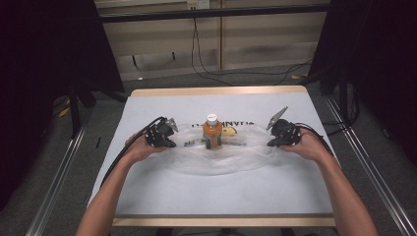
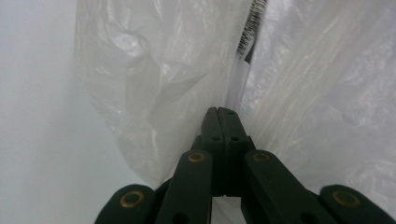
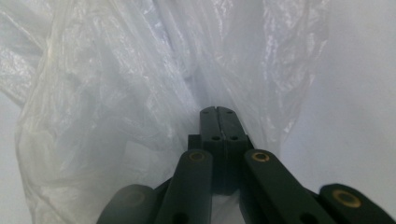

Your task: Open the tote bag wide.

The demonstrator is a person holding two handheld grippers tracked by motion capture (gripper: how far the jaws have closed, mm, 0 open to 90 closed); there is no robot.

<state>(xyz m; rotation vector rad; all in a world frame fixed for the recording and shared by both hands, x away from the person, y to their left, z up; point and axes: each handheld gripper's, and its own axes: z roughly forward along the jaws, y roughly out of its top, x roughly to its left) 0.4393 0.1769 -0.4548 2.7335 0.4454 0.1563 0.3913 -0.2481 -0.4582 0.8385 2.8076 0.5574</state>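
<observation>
Claws left (image 2: 222,111) and right (image 3: 217,110) each pinch the clear plastic bag (image 1: 221,155), jaws pressed together on its film.

Dark block lettering printed on the clear plastic bag (image 1: 223,152), seen upside down from the high view at roughly 12 o'clock of the orange bottle (image 1: 212,132); characters too small and inverted to read with certainty. Second dark printed line at the bottle's 9 o'clock, also illegible. Yellow mark at its 3 o'clock, no text discernible. Barcode-like black striping noted on the bag (image 2: 250,28) in the left gripper view, toward 1 o'clock of the closed jaws; digits not resolvable. Bottle label unreadable.
</observation>
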